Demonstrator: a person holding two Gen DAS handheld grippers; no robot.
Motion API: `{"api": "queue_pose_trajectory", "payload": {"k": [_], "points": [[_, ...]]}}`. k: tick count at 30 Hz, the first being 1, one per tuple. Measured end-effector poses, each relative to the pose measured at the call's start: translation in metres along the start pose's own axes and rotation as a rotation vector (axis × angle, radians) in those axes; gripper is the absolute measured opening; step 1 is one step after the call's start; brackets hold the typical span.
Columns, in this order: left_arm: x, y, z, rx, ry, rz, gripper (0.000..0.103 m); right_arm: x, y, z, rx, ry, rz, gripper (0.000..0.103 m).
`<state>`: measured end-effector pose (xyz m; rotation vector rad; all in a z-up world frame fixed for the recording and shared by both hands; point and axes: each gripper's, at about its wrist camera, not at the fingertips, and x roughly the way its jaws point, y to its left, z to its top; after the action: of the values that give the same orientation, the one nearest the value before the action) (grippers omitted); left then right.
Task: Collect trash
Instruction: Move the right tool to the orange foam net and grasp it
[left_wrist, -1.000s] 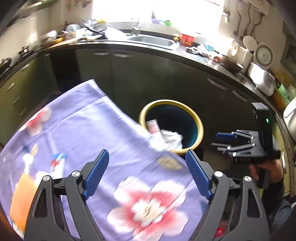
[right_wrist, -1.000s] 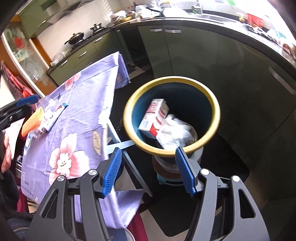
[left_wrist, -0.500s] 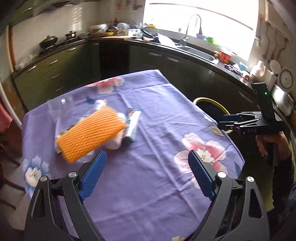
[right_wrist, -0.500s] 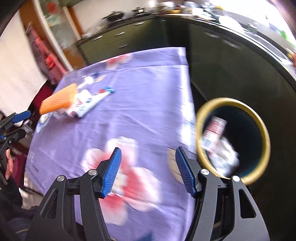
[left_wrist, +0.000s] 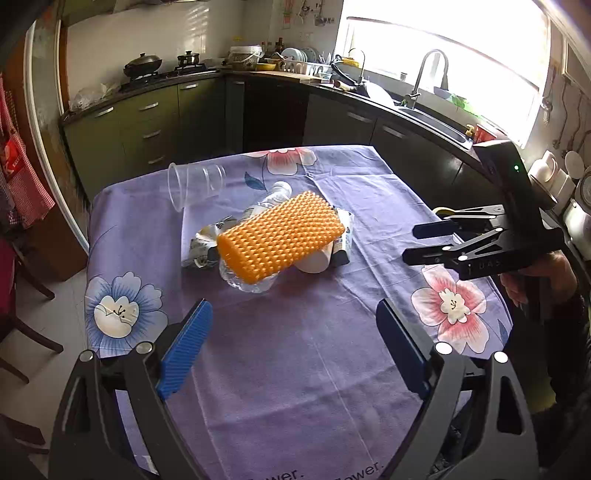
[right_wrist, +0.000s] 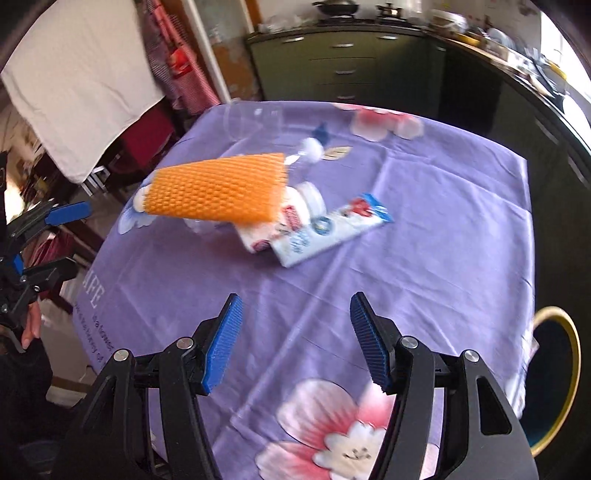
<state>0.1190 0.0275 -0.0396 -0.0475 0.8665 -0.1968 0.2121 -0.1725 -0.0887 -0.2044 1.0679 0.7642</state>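
A pile of trash lies mid-table on the purple floral cloth. On top is an orange foam net sleeve, over a clear plastic bottle, a crumpled wrapper and a white paper cup. A blue-and-white packet lies beside them, and a clear plastic cup lies on its side farther back. My left gripper hovers open and empty on the near side of the pile. My right gripper is open and empty over the cloth to the right.
A dark bin with a yellow rim stands on the floor past the table's right edge. Green kitchen cabinets and a counter with a sink run behind the table. A chair stands at the left.
Both views have swung away from the bin, which holds a carton and crumpled paper, and now face the table and the trash pile. The left jaws stand a little wider.
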Motion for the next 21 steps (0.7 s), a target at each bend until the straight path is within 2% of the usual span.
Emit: {"api": "queue_pose_trajectory", "payload": {"k": [3, 5, 6, 8, 9, 12, 14, 16, 21], "points": [[-0.001, 0.007, -0.002, -0.007, 0.001, 0.002, 0.086, 0.013, 0.016, 0.014, -0.036, 0.017, 0.052, 0.061], [-0.001, 0.011, -0.002, -0.008, 0.006, 0.005, 0.086, 0.020, 0.024, 0.023, -0.067, 0.018, 0.050, 0.061], [0.000, 0.013, -0.002, -0.008, 0.009, 0.008, 0.086, 0.023, 0.028, 0.028, -0.084, 0.015, 0.052, 0.062], [0.000, 0.016, -0.003, -0.007, 0.014, 0.012, 0.086, 0.027, 0.036, 0.036, -0.123, 0.010, 0.056, 0.071], [0.001, 0.018, -0.004, -0.007, 0.016, 0.014, 0.086, 0.029, 0.039, 0.039, -0.141, 0.008, 0.052, 0.071], [0.002, 0.022, -0.005, -0.016, 0.018, 0.015, 0.086, 0.036, 0.056, 0.049, -0.232, 0.005, 0.031, 0.074], [0.003, 0.024, -0.005, -0.023, 0.019, 0.012, 0.086, 0.042, 0.066, 0.052, -0.299, 0.002, 0.015, 0.083], [0.004, 0.025, -0.006, -0.023, 0.022, 0.012, 0.086, 0.047, 0.078, 0.055, -0.382, -0.005, -0.023, 0.087], [0.006, 0.025, -0.005, -0.012, 0.030, 0.017, 0.086, 0.051, 0.100, 0.057, -0.577, -0.055, -0.090, 0.091]]}}
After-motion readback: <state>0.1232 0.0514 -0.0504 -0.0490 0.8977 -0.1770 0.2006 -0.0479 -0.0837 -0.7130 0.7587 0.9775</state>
